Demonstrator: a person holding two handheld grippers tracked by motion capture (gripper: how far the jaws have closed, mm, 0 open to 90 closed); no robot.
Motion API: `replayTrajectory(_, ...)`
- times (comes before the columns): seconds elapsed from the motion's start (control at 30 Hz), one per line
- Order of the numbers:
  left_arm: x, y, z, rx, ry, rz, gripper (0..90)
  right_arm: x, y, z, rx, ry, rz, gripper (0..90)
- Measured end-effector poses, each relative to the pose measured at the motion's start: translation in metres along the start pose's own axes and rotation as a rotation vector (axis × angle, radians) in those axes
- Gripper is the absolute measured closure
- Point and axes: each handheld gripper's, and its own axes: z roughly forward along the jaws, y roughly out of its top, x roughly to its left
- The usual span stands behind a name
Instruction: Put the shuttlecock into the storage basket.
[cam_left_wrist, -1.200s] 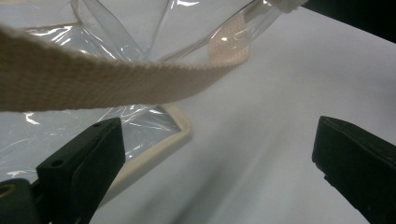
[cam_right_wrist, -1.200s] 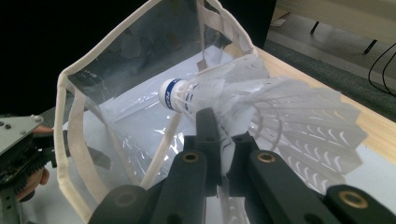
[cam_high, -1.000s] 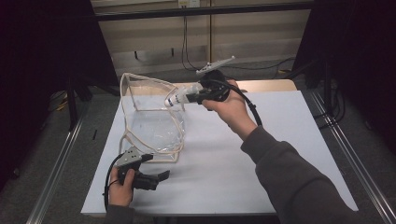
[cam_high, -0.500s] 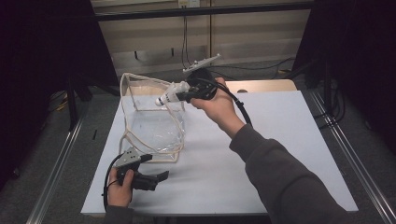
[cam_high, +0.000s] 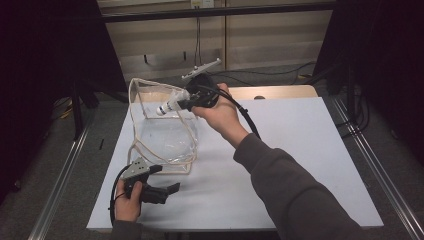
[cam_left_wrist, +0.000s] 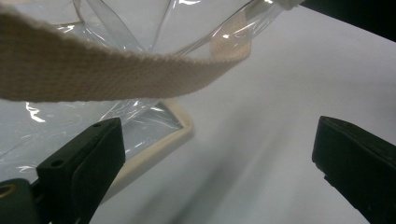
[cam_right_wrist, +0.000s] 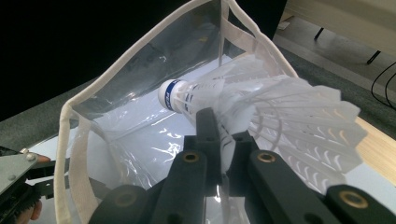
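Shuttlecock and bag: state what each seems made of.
Shuttlecock: white feathers, or plastic imitating them, since ribbed vanes show; smooth white cap, probably coated cork. Bag: clear glossy plastic film, with glare and creases; matte cream woven-fabric trim and strap.

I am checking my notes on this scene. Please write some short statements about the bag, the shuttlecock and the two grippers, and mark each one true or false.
1. The right gripper holds a shuttlecock. True.
2. The clear bag lies flat and folded. False: it stands open on the table.
3. The left gripper has its jaws apart. True.
4. The shuttlecock rests on the bag's bottom. False: it is held up at the bag's opening.
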Motion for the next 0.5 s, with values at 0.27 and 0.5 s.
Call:
replayTrajectory(0.27,0.0,-0.001,0.0,0.002,0.005,-0.001,2.8,0.007,0.002,0.009,0.011,-0.001,-0.001,87.9)
replayTrajectory(0.5,-0.001,-0.001,0.0,0.002,0.005,-0.001,2.8,0.013,0.005,0.015,0.02,-0.004,-0.016,87.9)
